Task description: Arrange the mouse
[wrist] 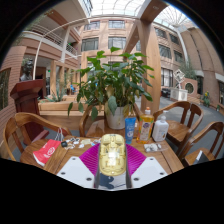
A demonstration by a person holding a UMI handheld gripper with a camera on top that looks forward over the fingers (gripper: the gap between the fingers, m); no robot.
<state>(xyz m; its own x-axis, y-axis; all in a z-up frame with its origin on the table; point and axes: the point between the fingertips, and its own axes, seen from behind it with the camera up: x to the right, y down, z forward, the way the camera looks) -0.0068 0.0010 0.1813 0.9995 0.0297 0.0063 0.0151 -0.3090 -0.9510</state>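
Pinching a clear yellowish object (112, 155), the tool (112, 168) faces bottles (146, 127) and a potted plant (115, 85).

Gripper (112, 172): fingers cut off below, only pale tips and purple pads (93, 158) showing; state of closure undeterminable.
Yellowish translucent object (112, 155) between the pads: identity unclear, lower part hidden.
Small items (74, 143) ahead-left of the fingers: too small to name.
Bottles (146, 126) beyond the fingers: labels illegible.
Red item (46, 152) far left: partly hidden.
Plant pot (115, 118): base concealed behind bottles.
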